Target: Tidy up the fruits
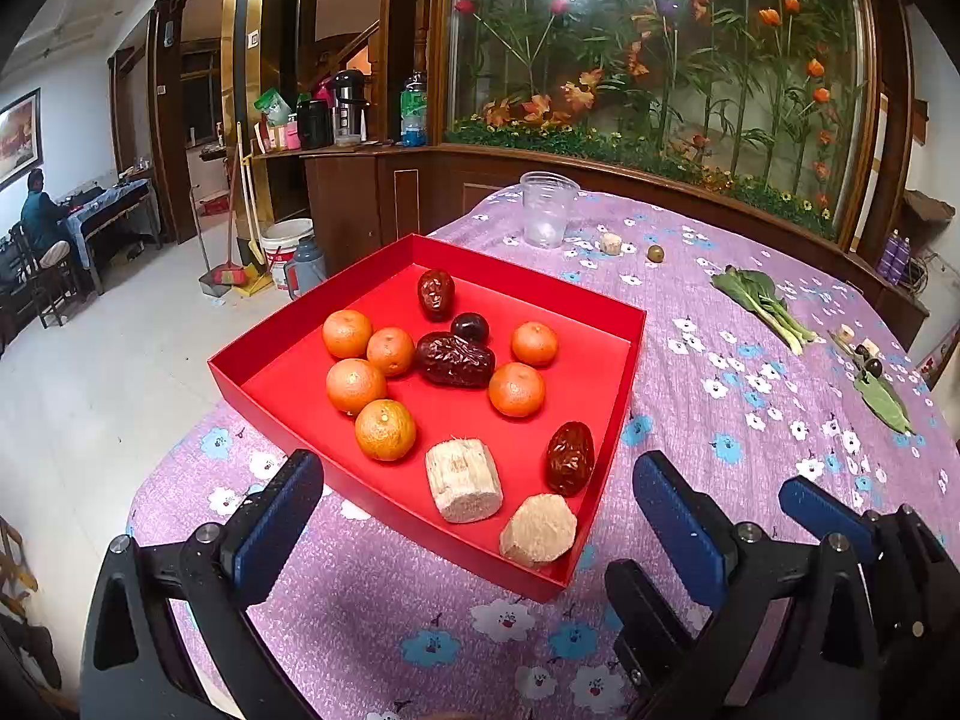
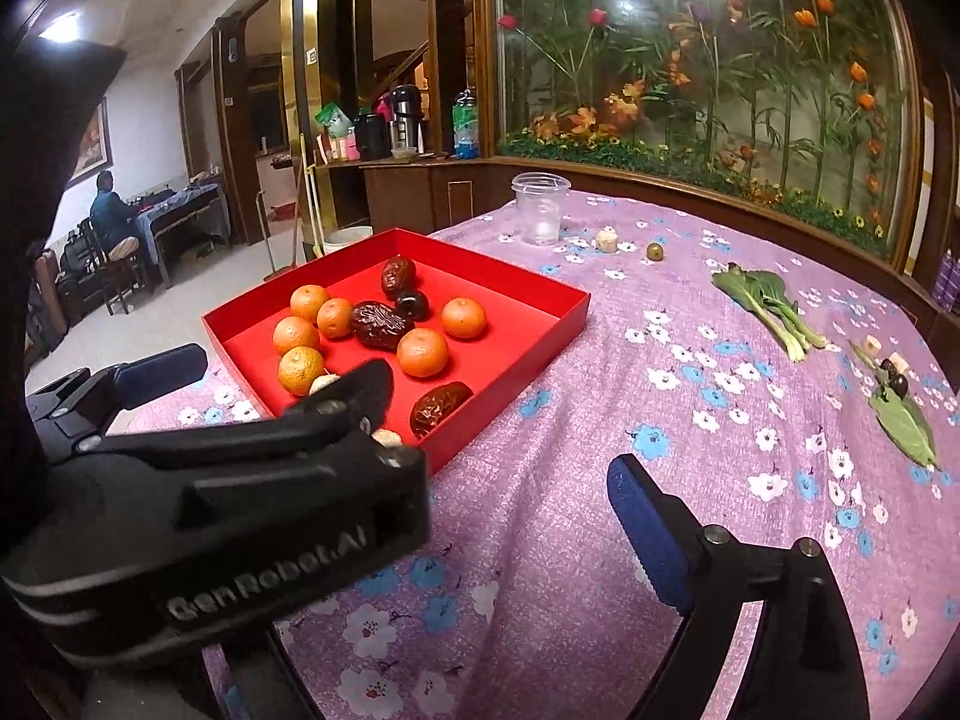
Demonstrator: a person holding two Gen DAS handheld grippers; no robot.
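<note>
A red tray (image 1: pixel 624 324) (image 2: pixel 558 312) sits on the purple flowered tablecloth. It holds several small oranges (image 1: pixel 385 429) (image 2: pixel 422 351), three wrinkled red dates (image 1: pixel 454 358) (image 2: pixel 440 407), a dark plum (image 1: pixel 470 327) and two pale sugarcane chunks (image 1: pixel 463 480). My left gripper (image 1: pixel 480 516) is open and empty, low at the tray's near edge. It also shows in the right wrist view (image 2: pixel 270 372), hiding the cane chunks. My right gripper's right finger (image 2: pixel 651 540) shows over bare cloth right of the tray; the left finger is hidden.
A clear plastic cup (image 1: pixel 547 210) stands at the table's far edge. A cane piece (image 1: pixel 611 243), a green fruit (image 1: pixel 655 253), a leafy green (image 1: pixel 762 306) and small dark fruits on a leaf (image 1: pixel 873 369) lie on the cloth to the right.
</note>
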